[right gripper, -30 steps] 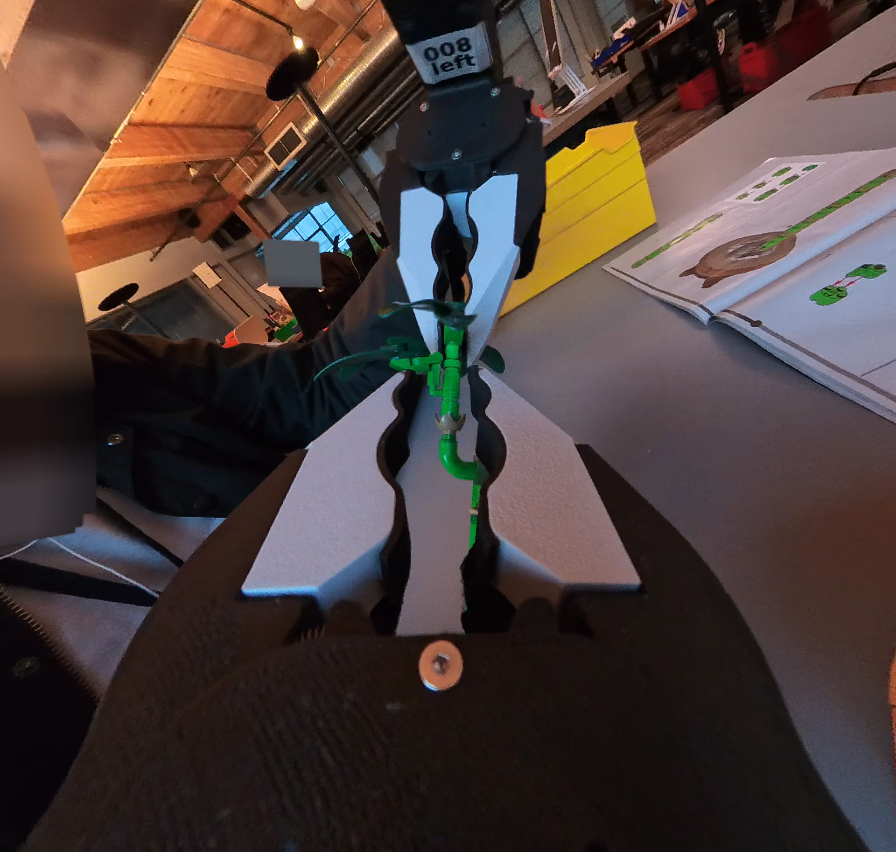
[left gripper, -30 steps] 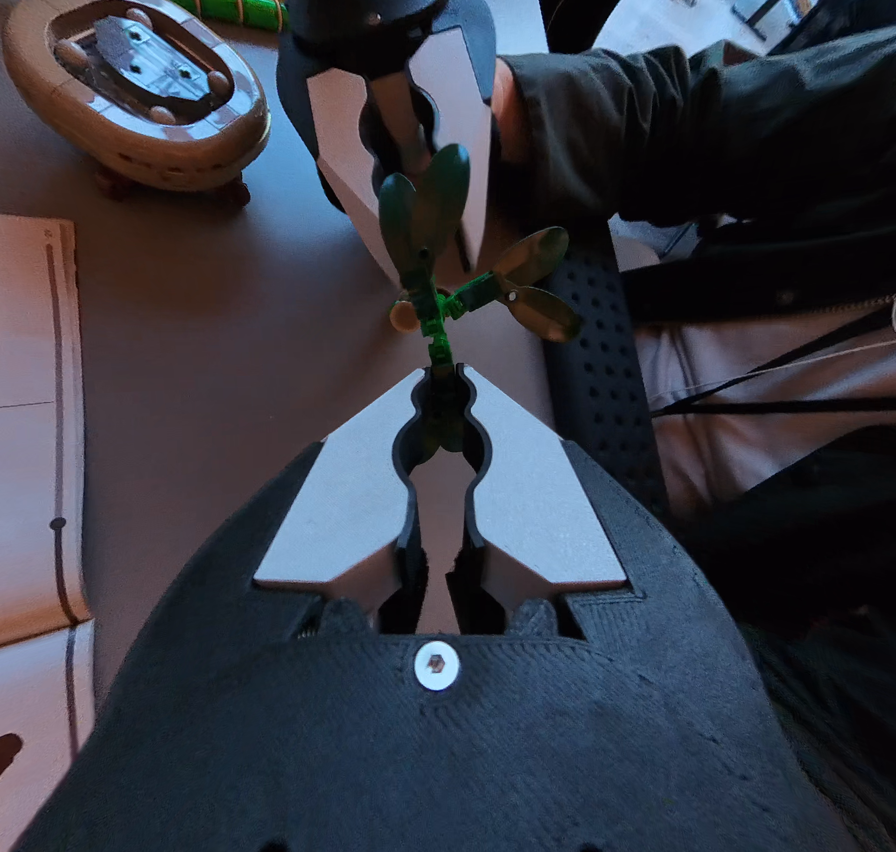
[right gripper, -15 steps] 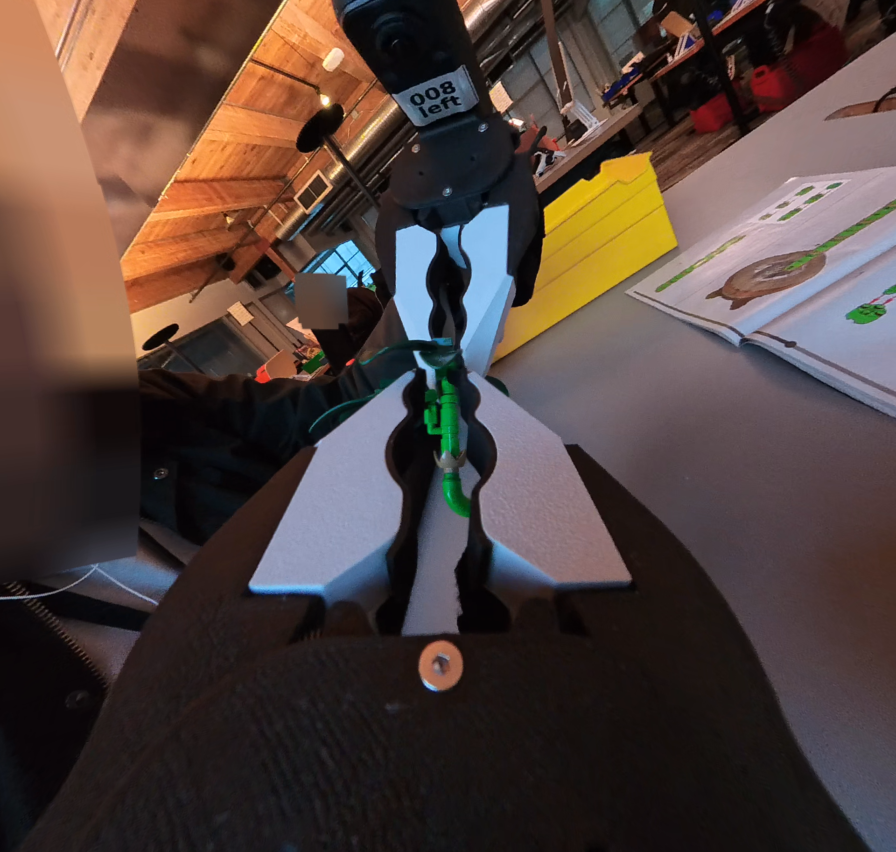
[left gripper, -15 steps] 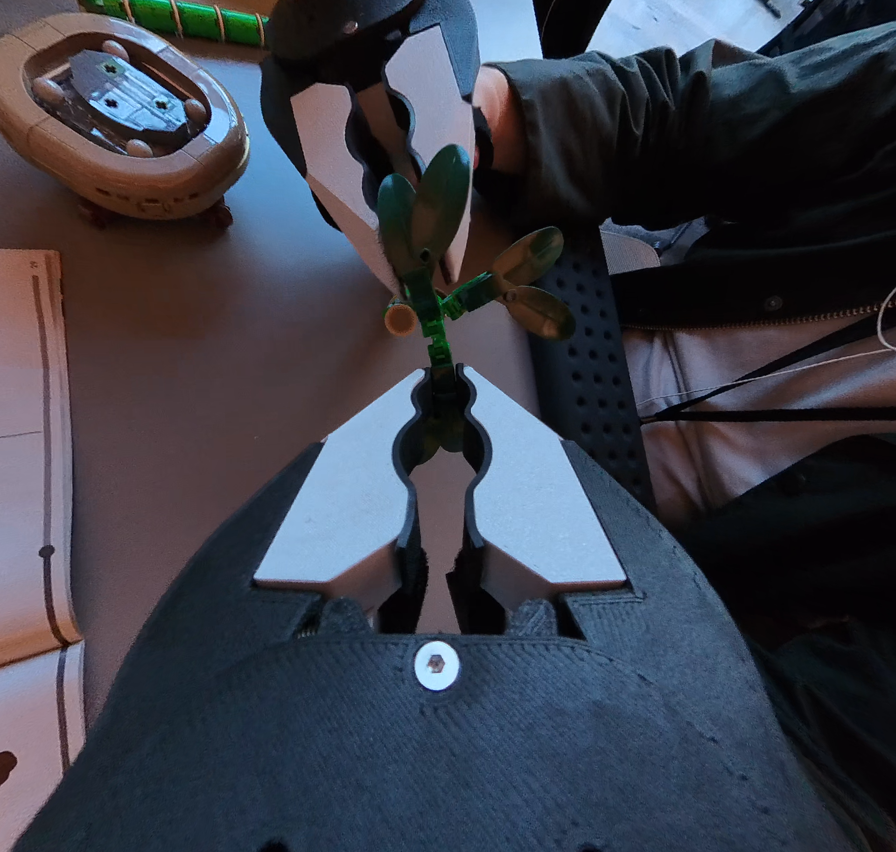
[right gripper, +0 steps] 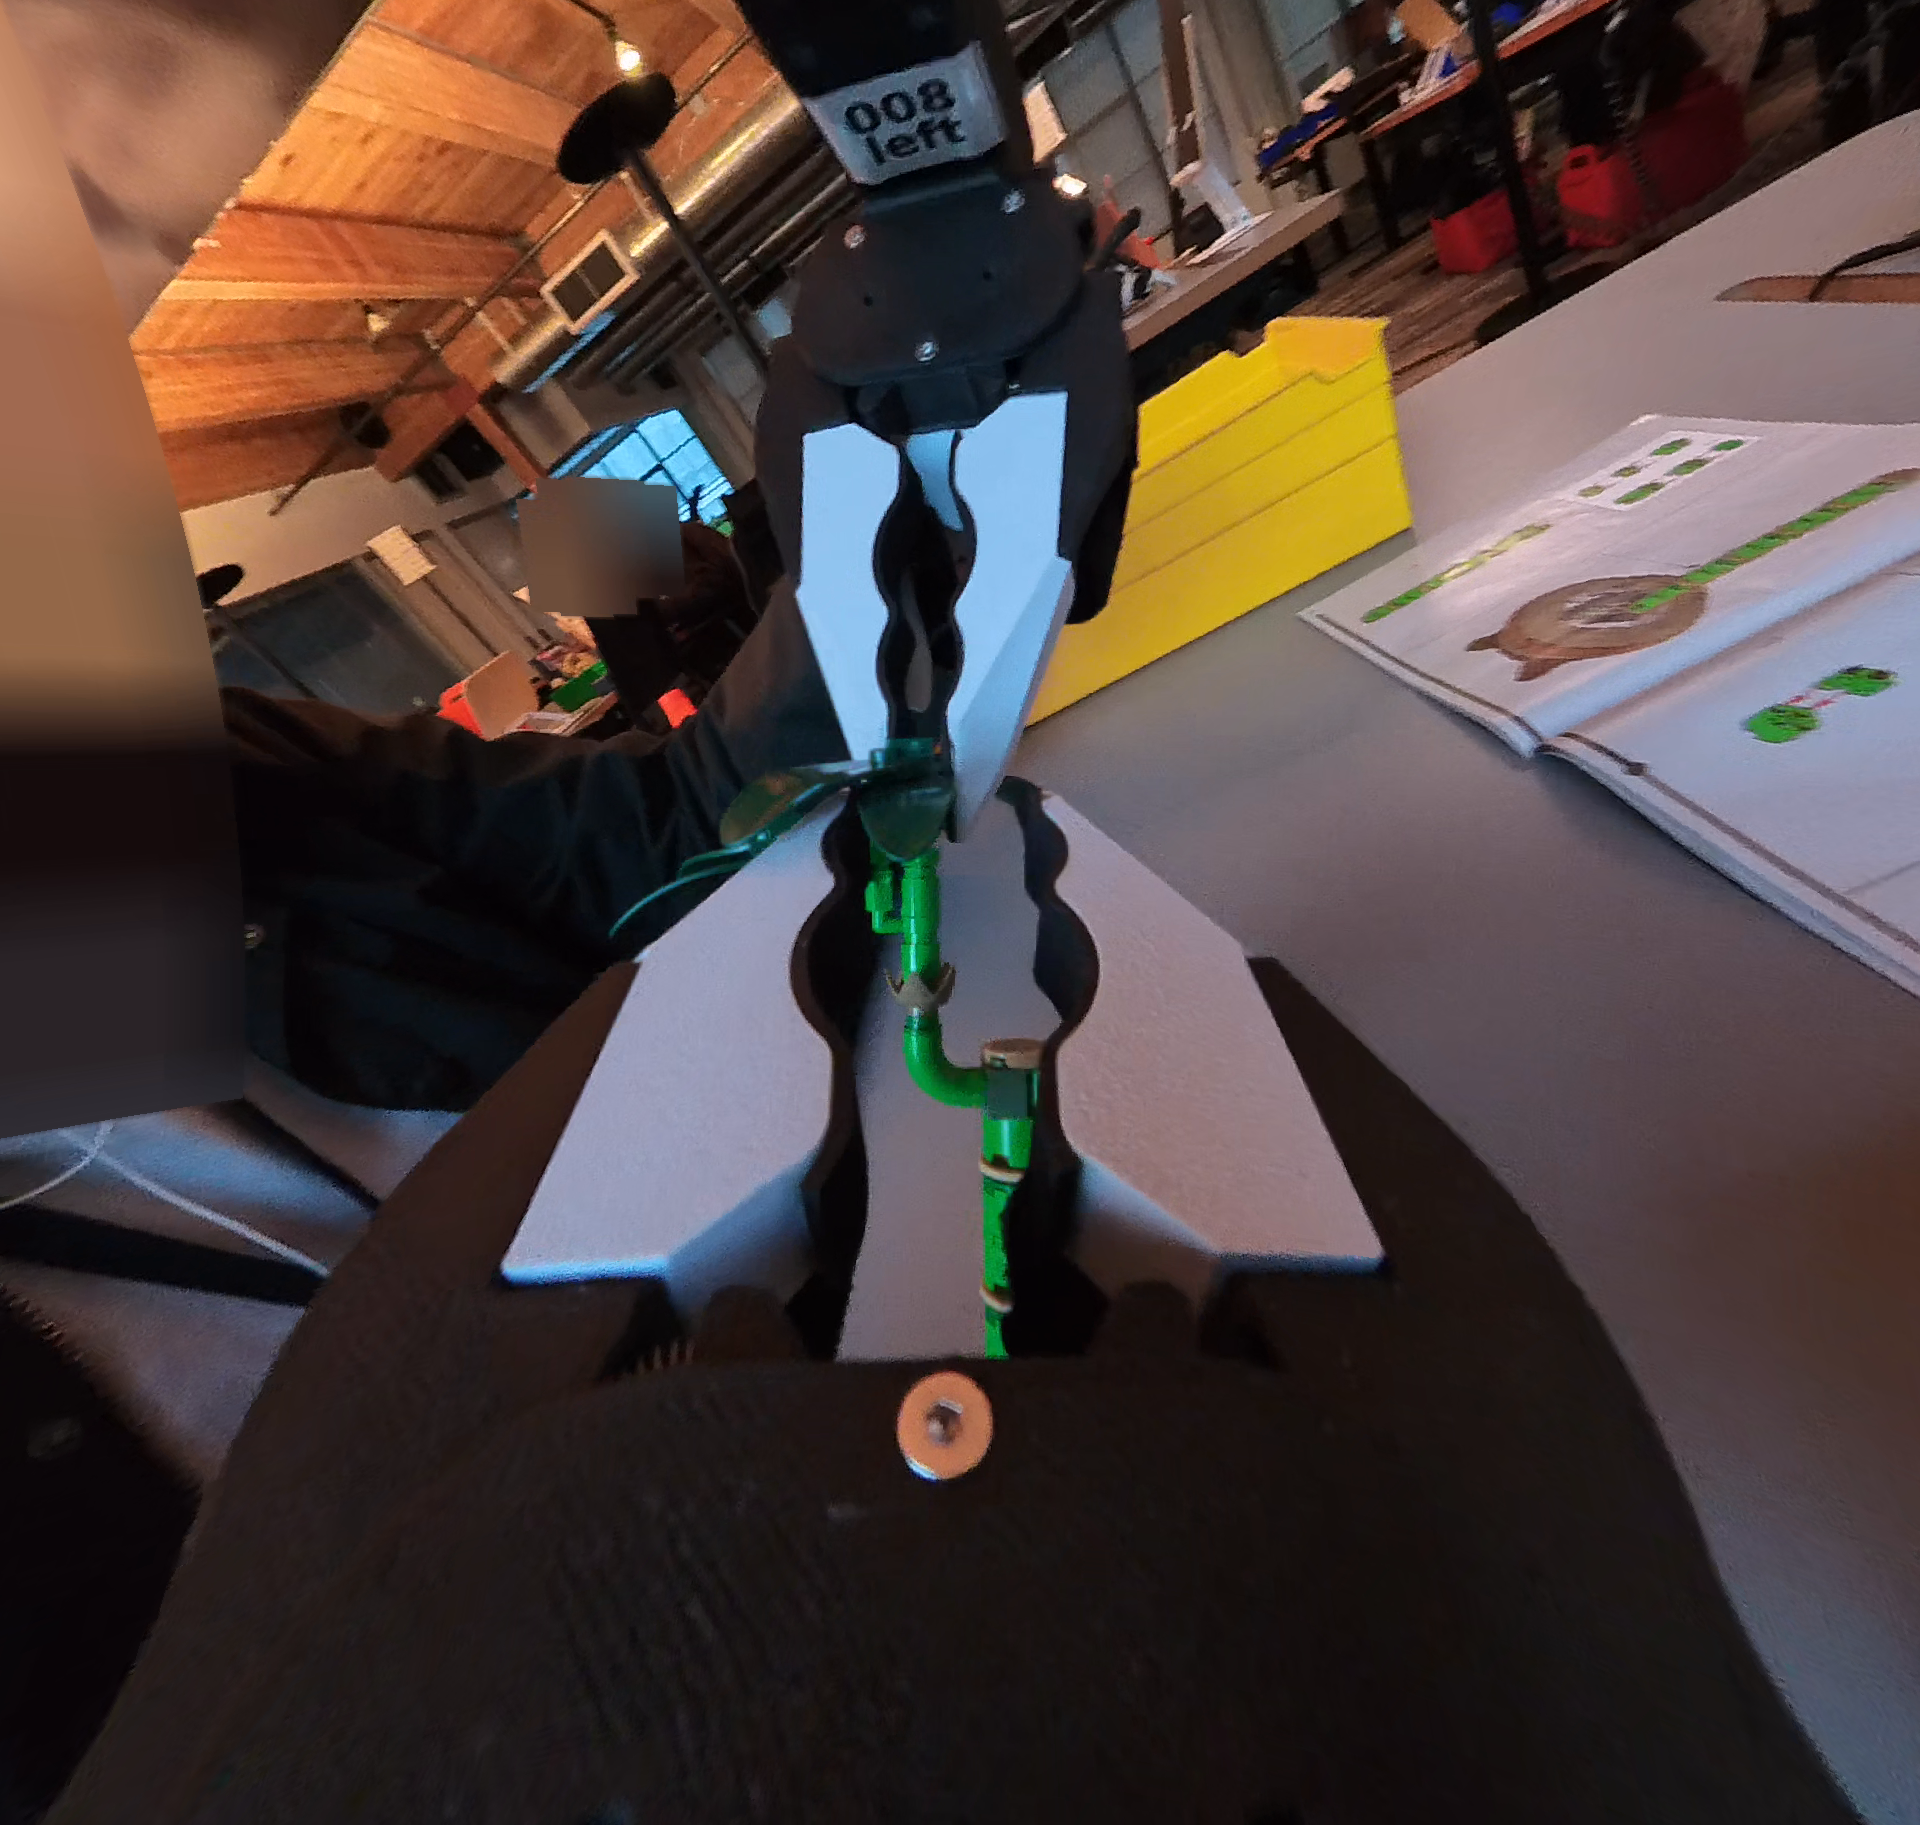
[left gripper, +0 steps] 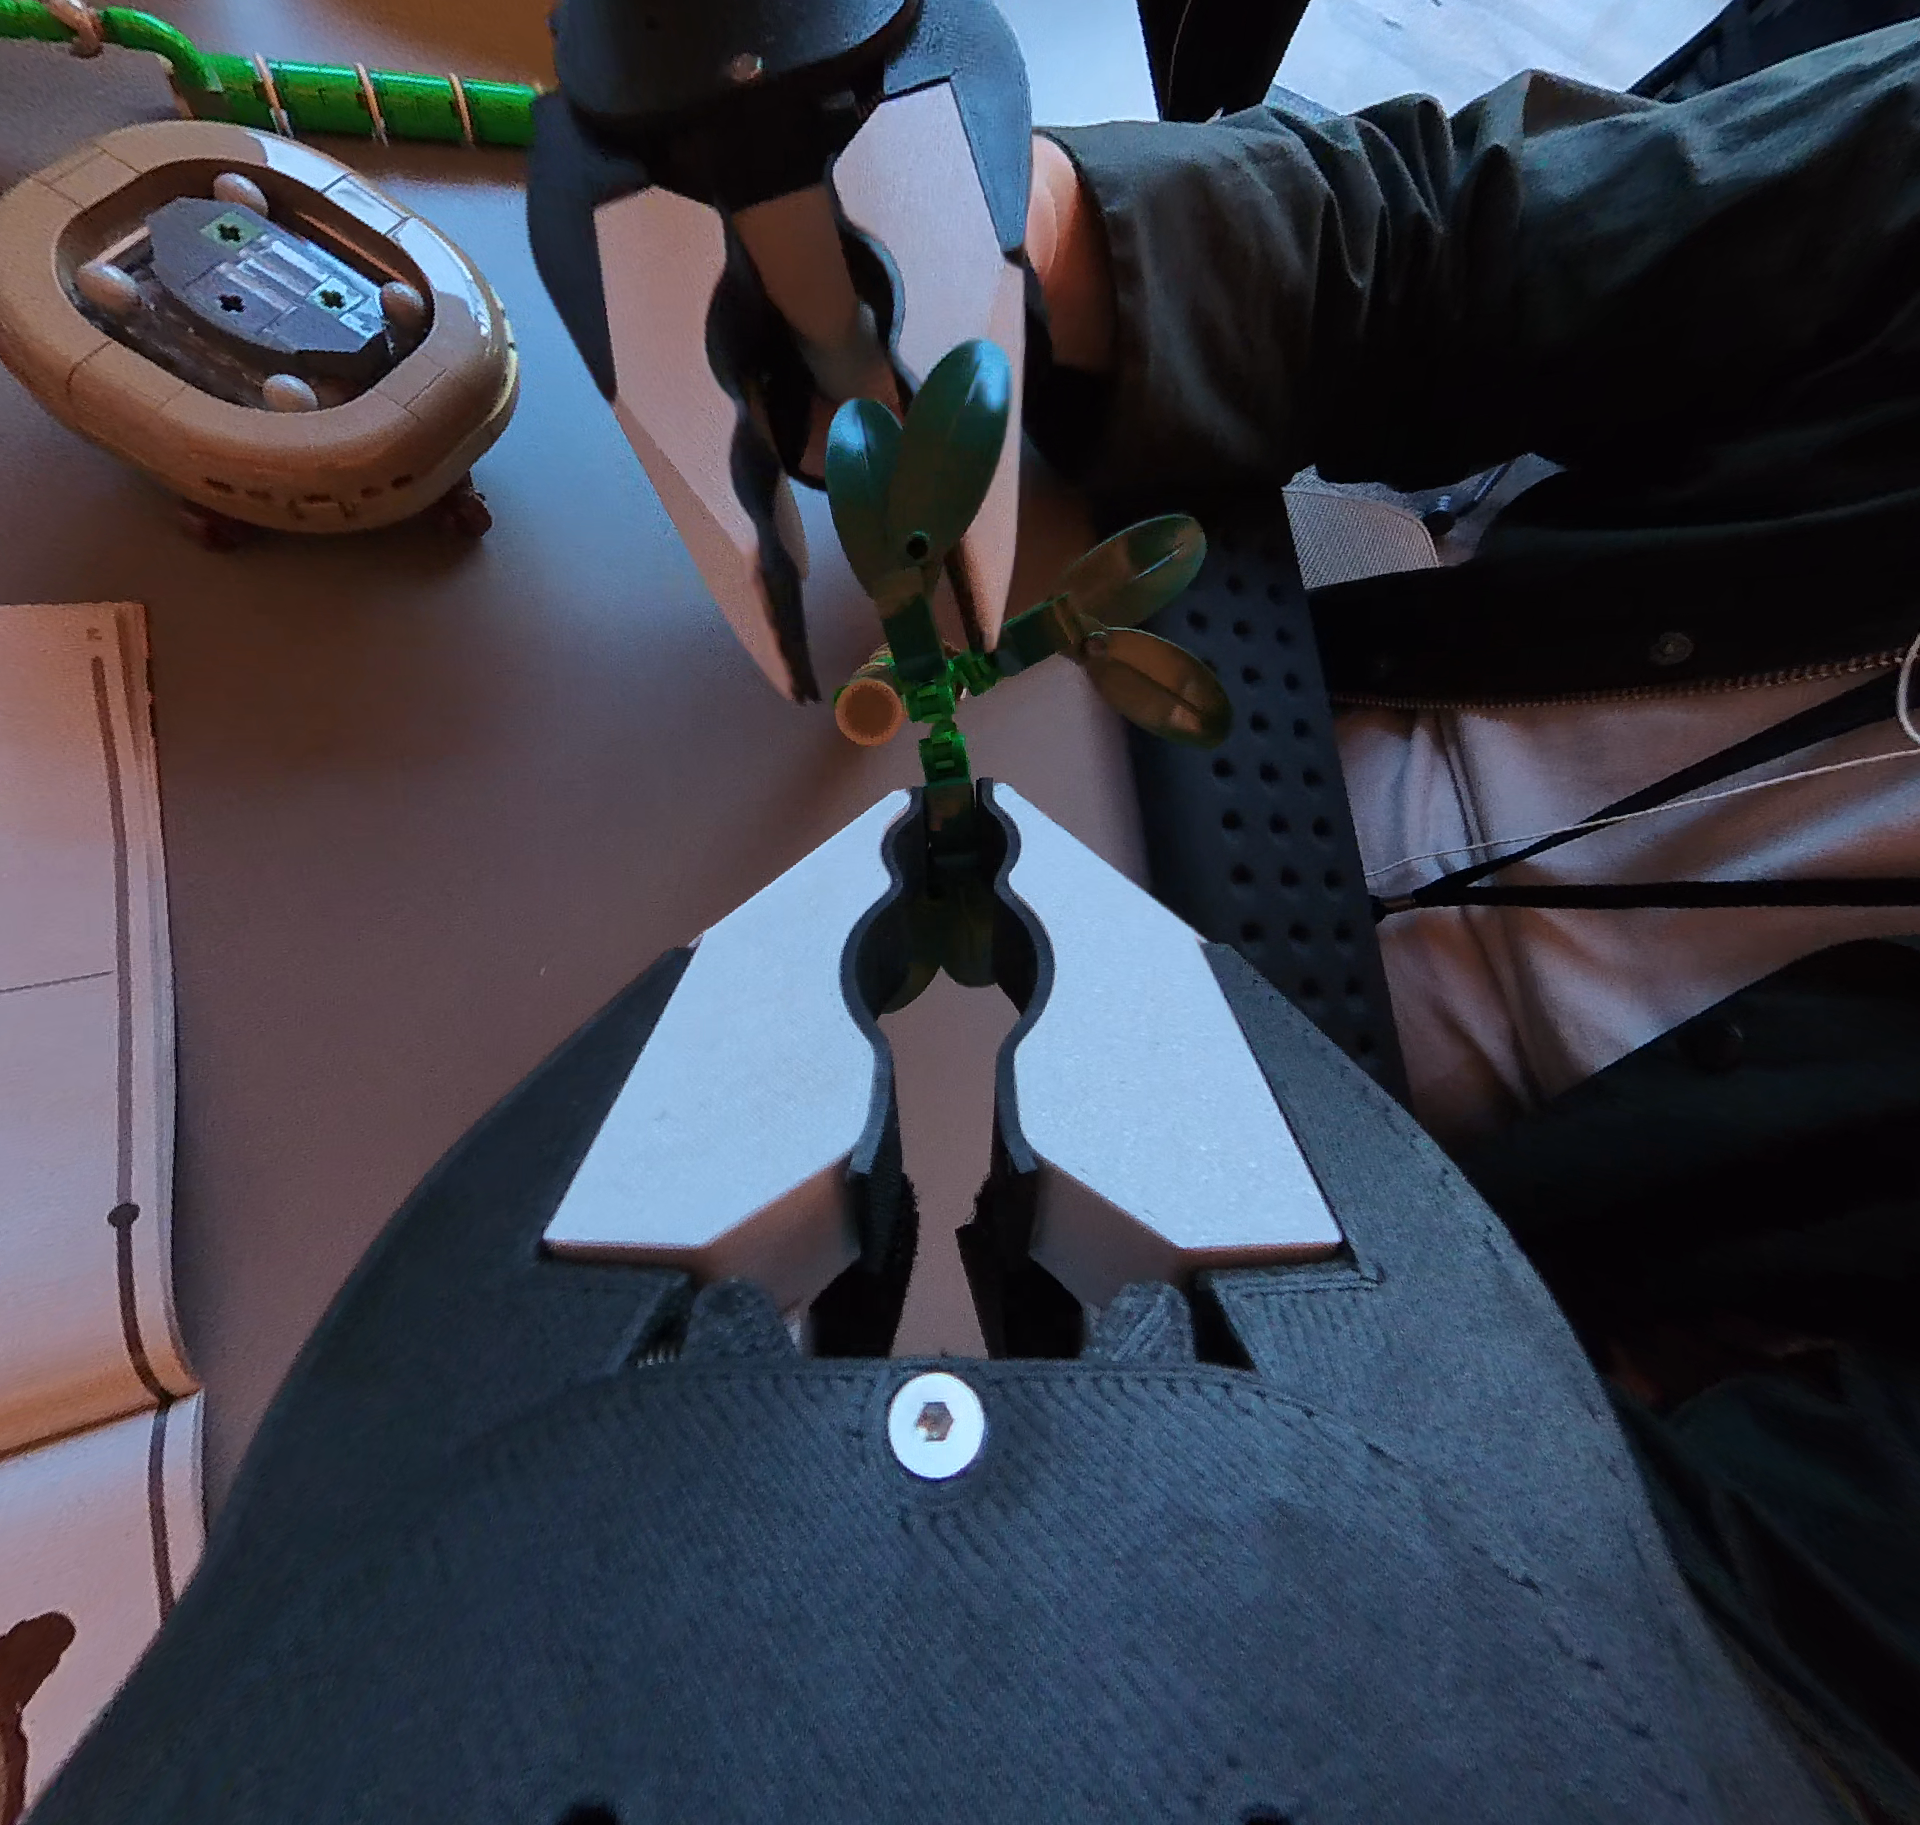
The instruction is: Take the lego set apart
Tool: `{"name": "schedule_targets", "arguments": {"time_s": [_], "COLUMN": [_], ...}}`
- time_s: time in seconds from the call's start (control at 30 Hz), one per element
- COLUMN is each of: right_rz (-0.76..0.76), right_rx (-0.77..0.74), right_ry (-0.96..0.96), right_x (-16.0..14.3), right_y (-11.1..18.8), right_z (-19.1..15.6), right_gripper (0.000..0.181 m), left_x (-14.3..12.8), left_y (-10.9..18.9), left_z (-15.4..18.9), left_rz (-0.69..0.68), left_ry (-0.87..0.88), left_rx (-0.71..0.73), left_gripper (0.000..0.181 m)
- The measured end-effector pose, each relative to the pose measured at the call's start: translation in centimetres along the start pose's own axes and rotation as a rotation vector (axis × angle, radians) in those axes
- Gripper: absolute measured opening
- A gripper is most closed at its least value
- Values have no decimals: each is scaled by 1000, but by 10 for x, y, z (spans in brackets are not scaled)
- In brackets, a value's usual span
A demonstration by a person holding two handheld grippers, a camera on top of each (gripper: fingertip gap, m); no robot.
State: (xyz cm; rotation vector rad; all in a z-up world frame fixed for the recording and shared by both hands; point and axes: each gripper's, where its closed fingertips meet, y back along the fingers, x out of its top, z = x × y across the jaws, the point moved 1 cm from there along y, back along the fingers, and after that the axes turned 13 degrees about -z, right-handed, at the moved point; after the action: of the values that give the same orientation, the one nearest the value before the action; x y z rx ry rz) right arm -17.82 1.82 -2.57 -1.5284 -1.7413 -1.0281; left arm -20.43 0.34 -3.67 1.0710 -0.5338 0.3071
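Observation:
A small green lego plant branch (left gripper: 940,695) with dark green leaves (left gripper: 920,466) and a tan cylinder (left gripper: 868,710) is held above the grey table. My left gripper (left gripper: 945,796) is shut on its leafy end. My right gripper (left gripper: 894,658) faces it from the far side, its jaws apart on either side of the branch. In the right wrist view the bright green stem (right gripper: 920,928), with an elbow and tan rings, runs between the fingers of my right gripper (right gripper: 925,804) close to the right one. The left gripper (right gripper: 920,767) pinches the leaves at the far end.
A tan oval lego pot (left gripper: 249,321) and a green ringed stalk (left gripper: 395,92) lie on the table at the far left. An open instruction booklet (left gripper: 73,944) lies at the left edge and also shows in the right wrist view (right gripper: 1662,632). A yellow bin (right gripper: 1247,487) stands behind. A person's dark sleeve (left gripper: 1455,269) and a black perforated chair (left gripper: 1268,788) are on the right. Both grippers' tips are close together, under 4 cm apart. The tan oval lego pot (left gripper: 249,321) is about equally far from each gripper, around 20 cm.
My right gripper's jaws have spread wider around the stem, and more of the stem and its elbow now shows between them. My left gripper keeps its hold on the leafy end.

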Motion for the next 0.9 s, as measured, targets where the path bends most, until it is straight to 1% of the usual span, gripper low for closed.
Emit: {"name": "schedule_targets", "arguments": {"time_s": [0.1,0.17,0.3,0.4,0.43,0.57,0.77,0.9], "right_rz": [-15,-29,-52,-82,-96,-118,-118,-150], "right_rx": [65,78,49,-39,-48,-8,84,82], "right_ry": [-22,-23,2,56,70,60,1,4], "right_x": [-2,-4,-4,-5,-7,-10,-12,-16], "right_y": [-5,-6,-5,-1,0,1,1,1], "right_z": [-8,-10,-11,-5,-5,-11,-18,-18], "right_gripper": [20,13,13,13,13,13,13,13], "left_x": [1,0,1,3,3,7,13,13], "left_y": [-4,-6,-6,-6,-7,-10,-9,-12], "left_z": [3,2,3,2,3,8,13,12], "left_rz": [-23,-43,-47,-42,-42,-57,-46,-66], "left_ry": [-16,-20,-9,15,20,33,32,35], "left_rx": [12,30,27,19,14,-6,3,22], "left_gripper": [6,7,7,7,7,7,7,7]}}
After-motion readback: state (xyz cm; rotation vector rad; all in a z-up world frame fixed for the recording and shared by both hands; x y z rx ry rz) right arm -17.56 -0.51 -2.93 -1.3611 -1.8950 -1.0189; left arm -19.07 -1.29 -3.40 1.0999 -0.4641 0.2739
